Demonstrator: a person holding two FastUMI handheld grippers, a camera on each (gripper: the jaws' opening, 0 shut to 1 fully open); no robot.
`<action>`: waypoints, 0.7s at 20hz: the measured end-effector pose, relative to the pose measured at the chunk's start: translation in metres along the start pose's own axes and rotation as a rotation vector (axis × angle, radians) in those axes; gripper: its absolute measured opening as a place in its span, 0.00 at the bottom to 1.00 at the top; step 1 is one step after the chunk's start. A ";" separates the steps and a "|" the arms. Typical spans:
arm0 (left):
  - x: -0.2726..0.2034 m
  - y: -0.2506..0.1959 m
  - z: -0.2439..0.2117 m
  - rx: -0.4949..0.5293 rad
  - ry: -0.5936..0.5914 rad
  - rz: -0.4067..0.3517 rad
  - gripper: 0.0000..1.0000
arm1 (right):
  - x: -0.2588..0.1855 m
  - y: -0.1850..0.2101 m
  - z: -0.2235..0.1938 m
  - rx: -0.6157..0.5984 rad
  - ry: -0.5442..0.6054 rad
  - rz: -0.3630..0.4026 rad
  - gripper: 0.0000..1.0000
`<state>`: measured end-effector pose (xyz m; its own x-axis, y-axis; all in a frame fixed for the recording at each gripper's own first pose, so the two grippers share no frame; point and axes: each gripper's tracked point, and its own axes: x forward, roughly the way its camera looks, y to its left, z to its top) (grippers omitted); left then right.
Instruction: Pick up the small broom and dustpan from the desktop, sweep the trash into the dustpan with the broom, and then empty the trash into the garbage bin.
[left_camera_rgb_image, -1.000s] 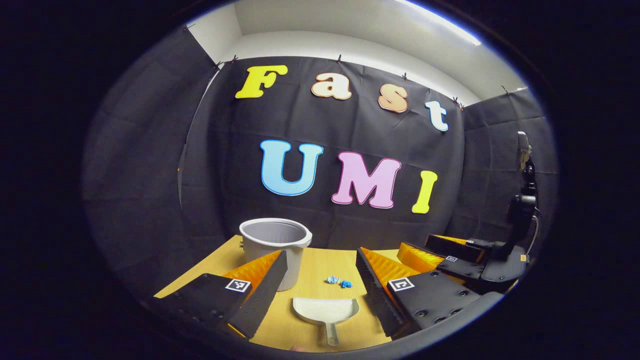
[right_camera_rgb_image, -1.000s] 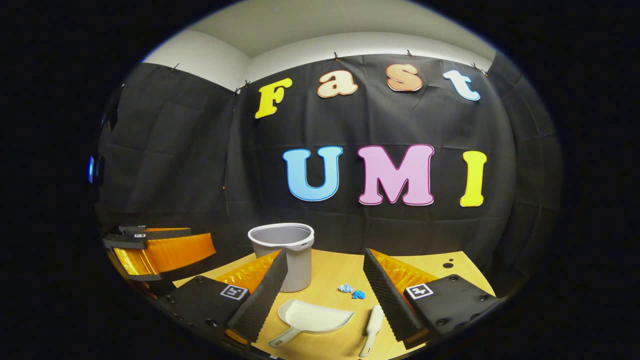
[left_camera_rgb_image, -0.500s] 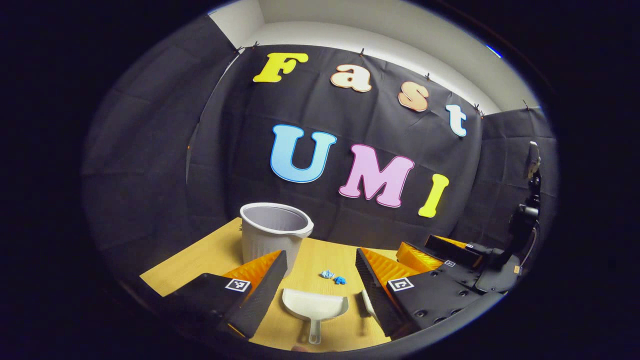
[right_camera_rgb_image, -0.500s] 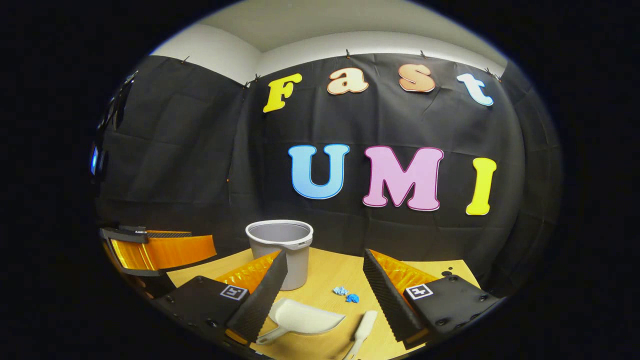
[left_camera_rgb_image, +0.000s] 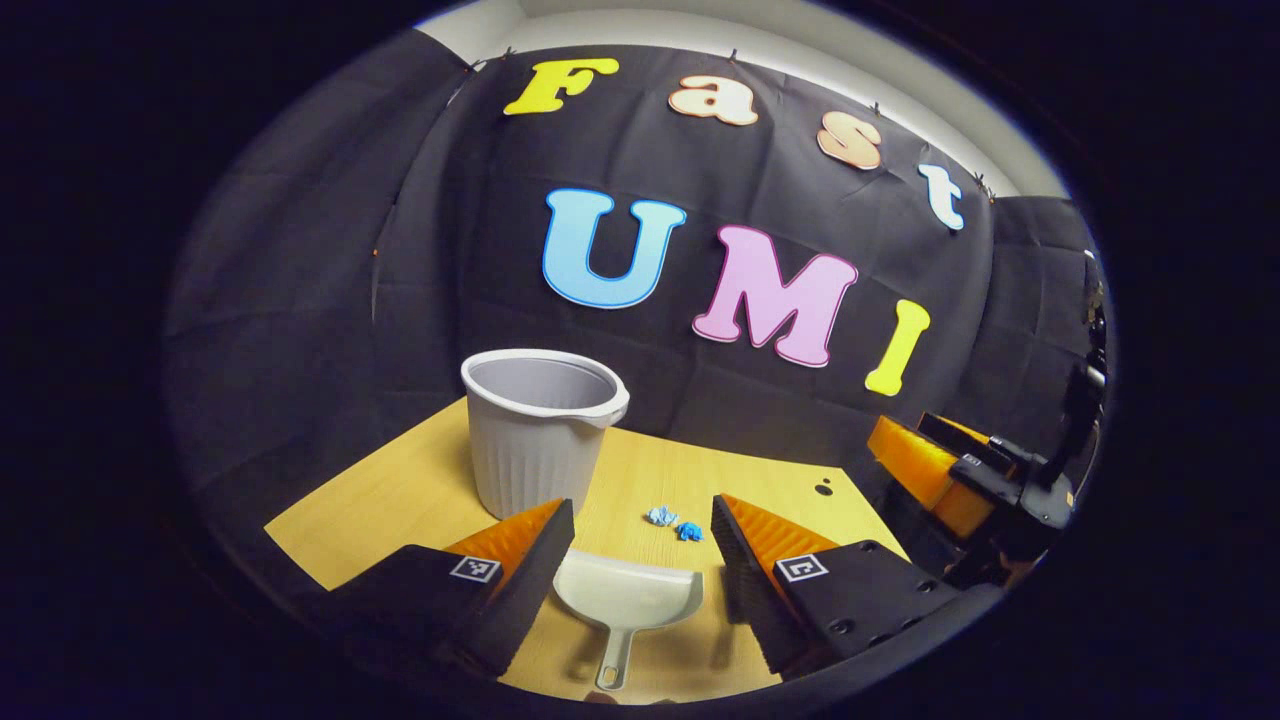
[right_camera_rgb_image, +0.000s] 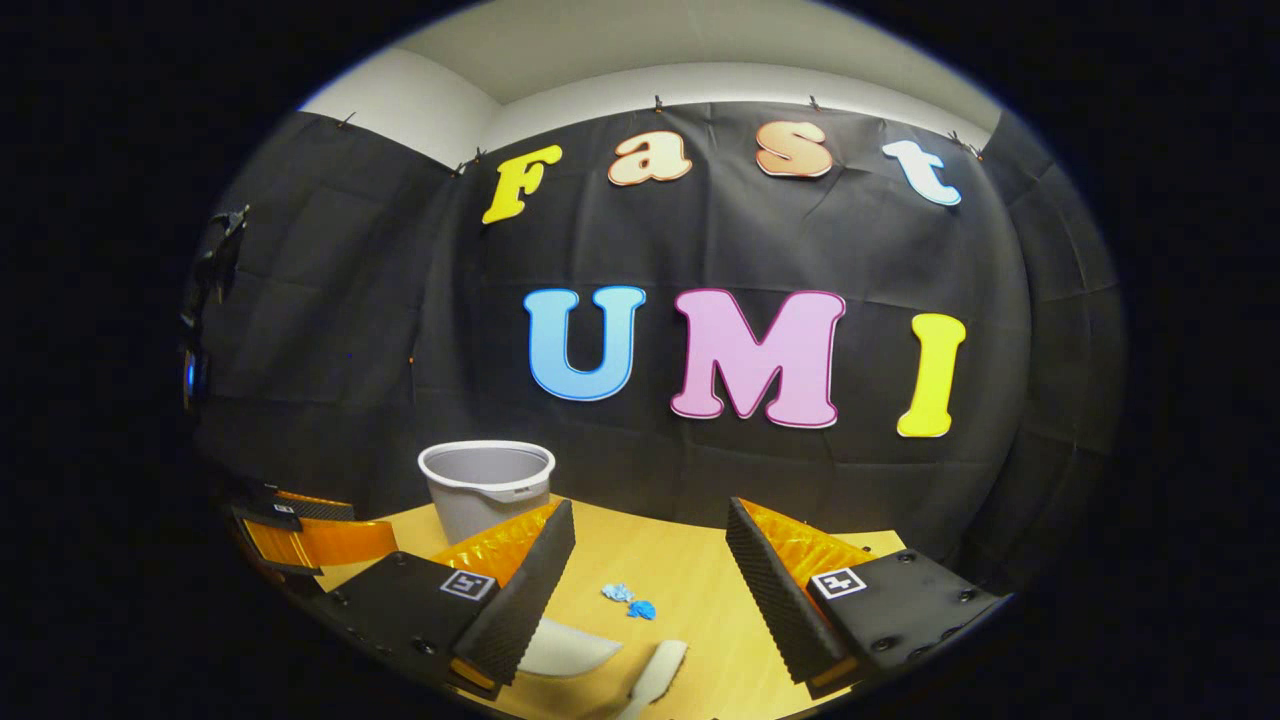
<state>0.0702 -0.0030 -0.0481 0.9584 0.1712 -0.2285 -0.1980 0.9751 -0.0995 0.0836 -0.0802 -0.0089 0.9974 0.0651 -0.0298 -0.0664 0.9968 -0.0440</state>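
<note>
In the left gripper view, the left gripper (left_camera_rgb_image: 640, 560) hangs over the near edge of the desk (left_camera_rgb_image: 400, 500), its fingers wide apart with nothing between them. The dustpan (left_camera_rgb_image: 628, 598) lies flat on the desk in the gap between those fingers, touching neither, handle toward the near edge and mouth toward the far edge. Just past the dustpan's mouth sits the trash (left_camera_rgb_image: 675, 522), two small blue scraps side by side near the middle of the desk. Farther back and to the left stands the bin (left_camera_rgb_image: 540, 428), upright and open, close to the far edge.

In the right gripper view, the right gripper (right_camera_rgb_image: 650, 590) also has its fingers spread, holding nothing. The broom (right_camera_rgb_image: 655, 675) lies at the near edge between them, beside the dustpan (right_camera_rgb_image: 570, 655), which is partly hidden by one finger. The trash (right_camera_rgb_image: 628, 600) lies beyond, then the bin (right_camera_rgb_image: 487, 485).
</note>
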 end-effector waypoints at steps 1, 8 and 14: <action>0.008 -0.002 -0.012 0.010 0.043 0.002 0.82 | -0.001 -0.009 -0.003 0.010 0.002 -0.009 0.99; 0.042 0.010 -0.132 0.023 0.520 0.062 0.85 | -0.007 -0.060 -0.041 0.082 0.065 -0.061 0.98; 0.053 0.021 -0.209 0.030 0.868 0.121 0.85 | -0.008 -0.090 -0.083 0.163 0.170 -0.060 0.98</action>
<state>0.0742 -0.0024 -0.2648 0.4337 0.1182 -0.8933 -0.2713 0.9625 -0.0044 0.0792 -0.1746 -0.0876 0.9797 0.0104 -0.2000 0.0121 0.9938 0.1108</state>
